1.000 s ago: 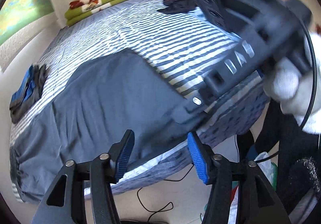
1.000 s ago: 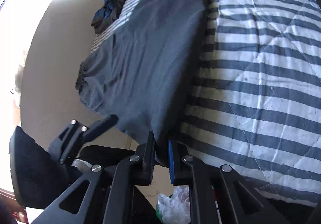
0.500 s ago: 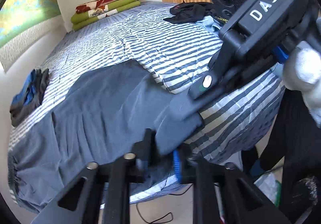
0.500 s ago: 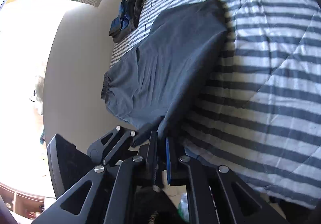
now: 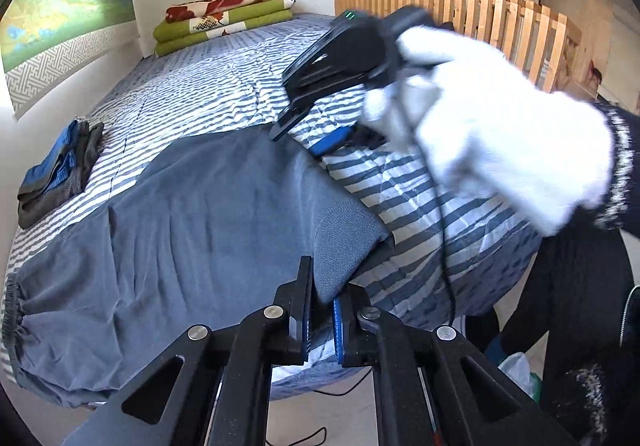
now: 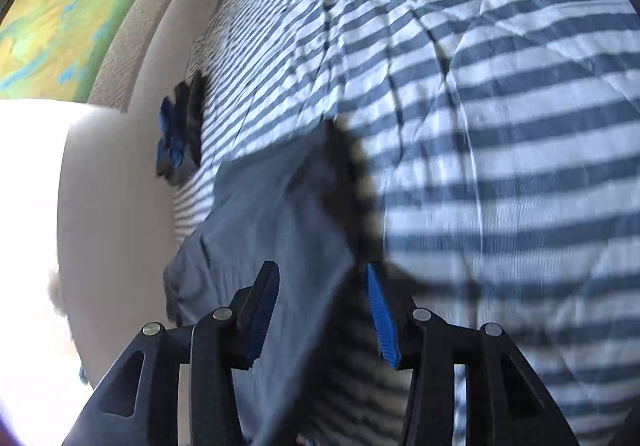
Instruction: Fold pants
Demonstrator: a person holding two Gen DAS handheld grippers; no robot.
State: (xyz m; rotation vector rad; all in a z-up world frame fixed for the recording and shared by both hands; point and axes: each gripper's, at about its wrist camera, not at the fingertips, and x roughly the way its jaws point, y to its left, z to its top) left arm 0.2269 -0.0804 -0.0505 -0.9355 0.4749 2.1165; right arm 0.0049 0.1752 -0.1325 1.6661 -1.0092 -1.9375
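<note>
1. The left gripper (image 5: 320,310) pinches a corner of the grey pants (image 5: 192,230) between its fingers.
2. The right gripper (image 6: 322,320) has its fingers spread; the pants (image 6: 276,230) lie ahead on the striped bed (image 6: 500,126), holding nothing.

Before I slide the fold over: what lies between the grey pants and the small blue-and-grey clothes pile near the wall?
Only bare striped bedcover separates the pants from the clothes pile; the left wrist view shows it clearly.
</note>
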